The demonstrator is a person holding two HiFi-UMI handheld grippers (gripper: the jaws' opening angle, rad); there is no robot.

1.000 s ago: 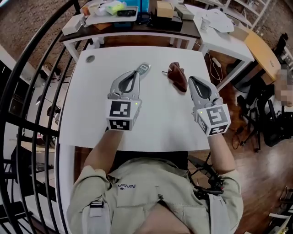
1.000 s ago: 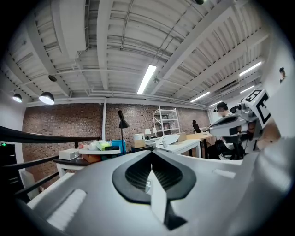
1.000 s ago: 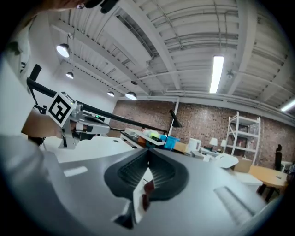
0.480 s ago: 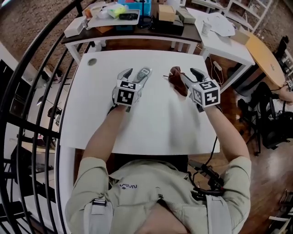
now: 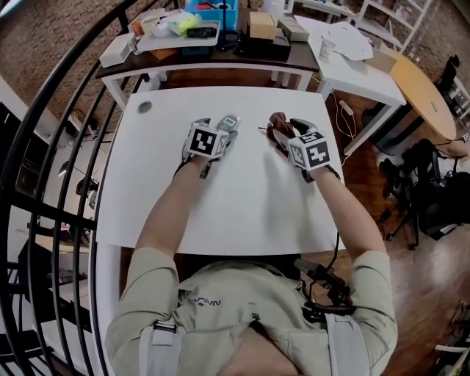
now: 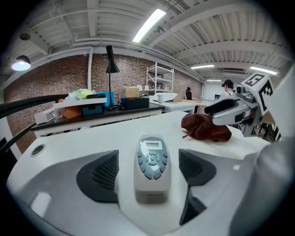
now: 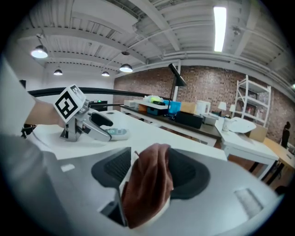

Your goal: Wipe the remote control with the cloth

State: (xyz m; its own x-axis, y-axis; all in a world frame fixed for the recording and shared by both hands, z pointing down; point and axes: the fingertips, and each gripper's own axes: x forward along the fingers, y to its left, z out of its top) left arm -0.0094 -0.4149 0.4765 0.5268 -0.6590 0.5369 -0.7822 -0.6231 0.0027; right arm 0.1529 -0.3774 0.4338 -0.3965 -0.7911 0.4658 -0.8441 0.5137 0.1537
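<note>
Both claws have dropped forward to the worktop (image 5: 242,198), jaws opening. Left claw (image 5: 218,125) is spread around the remote control (image 6: 151,159), pads clear, near mid far edge. Right claw (image 5: 288,131) is spread, brown cloth (image 7: 147,184) between its jaws, just right of the remote control. Grey disc (image 5: 145,106) at far-left corner. Blue bin (image 5: 213,11) beyond, contents unreadable.

table (image 5: 242,209): white | on it: remote control (image 5: 229,123), cloth (image 5: 277,125) (brown, crumpled)
</note>
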